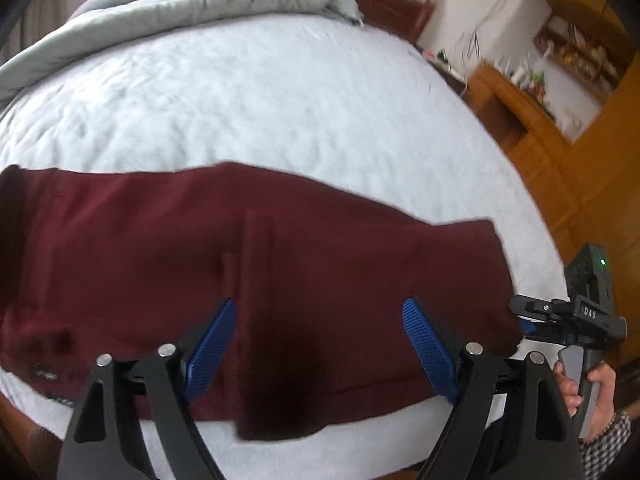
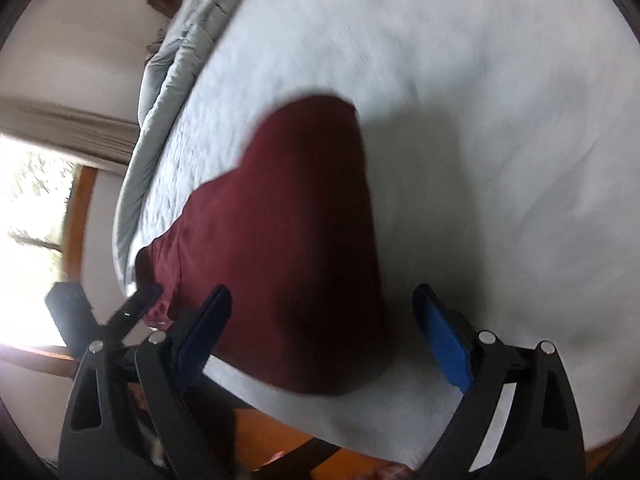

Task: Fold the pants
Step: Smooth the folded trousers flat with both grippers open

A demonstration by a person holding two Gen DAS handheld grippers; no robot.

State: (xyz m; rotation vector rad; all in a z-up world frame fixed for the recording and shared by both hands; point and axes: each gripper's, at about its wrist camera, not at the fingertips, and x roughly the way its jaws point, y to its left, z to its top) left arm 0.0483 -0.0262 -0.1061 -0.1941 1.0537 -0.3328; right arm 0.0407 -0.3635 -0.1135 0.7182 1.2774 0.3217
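Bedroom setting: pale blue bed sheet as work surface, wooden floor beyond.

Left gripper: released, blue pads spread wide, nothing between them; poised above the garment's near edge, not touching.

Right gripper: released, blue pads wide apart, nothing clamped; hangs over the garment's end near the mattress edge. Seen also from the left wrist view at far right, handle gripped by a hand with a checked sleeve.

Maroon pants: lying flat across the sheet near its front edge, stretched sideways, one layer folded over another with a visible vertical fold edge near the middle.

Grey duvet: bunched along the far side of the bed.

Wooden furniture: beside the bed at right, details blurred.

Window: bright, wood-framed, left in the right wrist view.
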